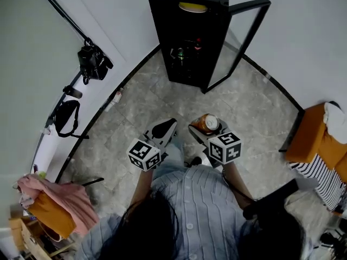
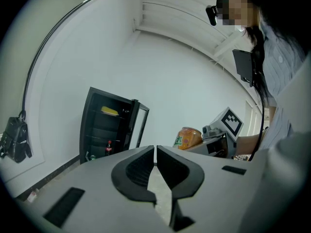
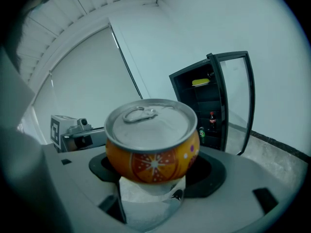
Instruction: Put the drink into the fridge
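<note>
An orange drink can [image 3: 151,142] with a silver pull-tab lid sits between the jaws of my right gripper [image 3: 153,171], which is shut on it. The head view shows the can [image 1: 206,123] held out in front of the person, and the left gripper view shows the can [image 2: 188,138] to the right. My left gripper [image 2: 155,163] is shut with nothing in it, level with the right one [image 1: 201,128] and a little to its left [image 1: 165,129]. The black fridge [image 1: 190,31] stands ahead against the wall, its glass door [image 1: 244,42] swung open to the right.
Inside the fridge [image 3: 206,108] a yellow item [image 3: 200,82] lies on the top shelf and bottles [image 3: 212,121] stand lower down. A camera bag [image 1: 93,62] hangs at the left wall. An orange seat with striped cloth [image 1: 320,145] is at the right, pink cloth [image 1: 51,196] at lower left.
</note>
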`<state>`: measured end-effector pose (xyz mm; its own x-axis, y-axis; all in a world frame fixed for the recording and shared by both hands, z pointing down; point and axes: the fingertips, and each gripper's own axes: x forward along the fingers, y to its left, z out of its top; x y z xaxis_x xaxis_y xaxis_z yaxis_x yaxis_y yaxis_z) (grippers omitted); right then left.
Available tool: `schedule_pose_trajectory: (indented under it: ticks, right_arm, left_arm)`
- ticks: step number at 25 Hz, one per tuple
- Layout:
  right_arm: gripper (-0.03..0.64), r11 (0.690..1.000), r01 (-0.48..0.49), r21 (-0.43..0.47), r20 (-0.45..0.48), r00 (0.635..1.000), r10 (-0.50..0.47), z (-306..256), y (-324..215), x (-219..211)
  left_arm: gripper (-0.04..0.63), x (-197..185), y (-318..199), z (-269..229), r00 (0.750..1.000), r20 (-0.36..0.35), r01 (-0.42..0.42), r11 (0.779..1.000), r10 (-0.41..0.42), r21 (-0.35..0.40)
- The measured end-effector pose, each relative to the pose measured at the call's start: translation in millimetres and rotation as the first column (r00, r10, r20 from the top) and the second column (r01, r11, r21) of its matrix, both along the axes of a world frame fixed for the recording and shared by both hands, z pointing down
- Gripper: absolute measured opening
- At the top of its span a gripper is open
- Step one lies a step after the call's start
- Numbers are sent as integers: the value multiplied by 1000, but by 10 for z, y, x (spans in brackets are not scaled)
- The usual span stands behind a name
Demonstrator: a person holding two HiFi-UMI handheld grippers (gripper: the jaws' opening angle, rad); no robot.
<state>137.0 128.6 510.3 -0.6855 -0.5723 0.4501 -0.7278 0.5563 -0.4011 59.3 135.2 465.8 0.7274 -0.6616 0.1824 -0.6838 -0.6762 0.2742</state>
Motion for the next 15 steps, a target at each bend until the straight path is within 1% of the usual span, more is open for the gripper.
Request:
schedule_pose_trajectory:
  ticks: [10, 15]
  right_arm:
    - [319, 1000, -14, -26, -4, 1000, 14, 40, -649, -224]
    - [319, 998, -43, -40, 5, 999, 44, 18, -994, -387]
  left_arm:
    - [11, -225, -733, 8, 1000, -8, -23, 1000, 23, -12]
    - [11, -362, -1070, -23, 999, -12, -52, 999, 52, -12]
